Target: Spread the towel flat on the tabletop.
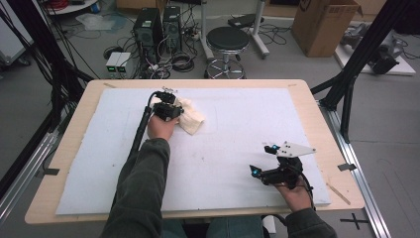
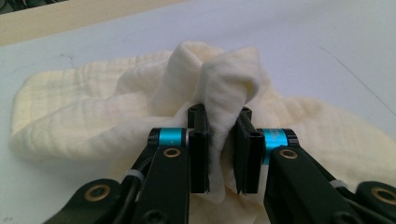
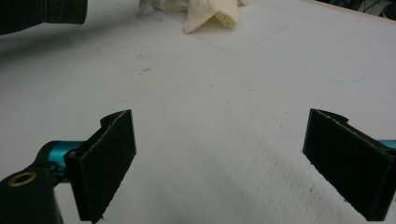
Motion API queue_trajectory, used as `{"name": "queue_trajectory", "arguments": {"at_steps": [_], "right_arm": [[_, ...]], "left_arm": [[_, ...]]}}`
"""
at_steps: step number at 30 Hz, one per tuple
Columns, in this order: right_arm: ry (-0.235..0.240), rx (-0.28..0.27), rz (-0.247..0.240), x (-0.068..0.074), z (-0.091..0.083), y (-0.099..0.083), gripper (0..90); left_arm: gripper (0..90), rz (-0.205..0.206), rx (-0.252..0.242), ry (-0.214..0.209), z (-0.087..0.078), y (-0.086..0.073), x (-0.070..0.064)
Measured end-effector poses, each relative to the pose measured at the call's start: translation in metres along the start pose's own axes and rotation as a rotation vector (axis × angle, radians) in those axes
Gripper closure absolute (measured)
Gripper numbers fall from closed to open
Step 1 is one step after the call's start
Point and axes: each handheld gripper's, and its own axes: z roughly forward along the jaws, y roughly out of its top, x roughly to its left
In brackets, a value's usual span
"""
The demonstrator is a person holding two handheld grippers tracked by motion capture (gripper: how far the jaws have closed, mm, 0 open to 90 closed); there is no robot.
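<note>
— High view first: the left gripper [image 1: 167,110] sits at the far left part of the white mat [image 1: 237,148], right on the cream cloth [image 1: 190,118]. The right gripper [image 1: 267,163] waits near the front right corner, well apart from it.

— Anything in the way?

— No, the mat between them is bare. The wooden table [image 1: 74,129] shows only as a border around it. The stool [image 1: 227,42], computer towers [image 1: 159,27] and cardboard box [image 1: 324,25] stand on the floor beyond.

— Left gripper view?

— The jaws of the left gripper [image 2: 223,154] are clamped on a raised fold of the cream cloth [image 2: 93,116], which bunches up between the pads [image 2: 198,154] and spills out on both sides onto the mat.

— What worries you?

— It's a narrow pinch of soft muslin. I'd guess a quick lift lets the fold slide out, or drags the whole cloth along in a lump rather than opening it.

— Right gripper view?

— The right gripper [image 3: 219,163] has its jaws wide apart, holding nothing, low over the mat [image 3: 210,93]. The cloth [image 3: 205,14] lies far off at the top, with a dark sleeve [image 3: 42,14] at the upper left. If that hand reaches across, I think it could cross the left forearm.
</note>
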Motion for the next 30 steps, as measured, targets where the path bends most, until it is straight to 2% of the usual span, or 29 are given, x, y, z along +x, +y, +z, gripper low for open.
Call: {"name": "queue_trajectory", "arguments": {"at_steps": [4,13,21,30], "right_arm": [[-0.004,0.001,0.004,0.0,0.0,0.0,8.7],[-0.013,-0.002,0.0,0.0,-0.002,0.0,8.7],[-0.015,0.001,-0.016,0.002,-0.003,0.0,8.7],[-0.015,0.0,-0.024,0.005,-0.004,0.0,8.7]], "left_arm": [[78.4,0.003,-0.007,-0.019,-0.005,0.002,-0.003],[78.3,0.016,-0.02,-0.079,-0.028,0.002,-0.021],[78.3,0.029,-0.021,-0.126,-0.055,-0.012,-0.037],[78.2,0.03,-0.033,-0.172,-0.081,-0.031,-0.064]]}}
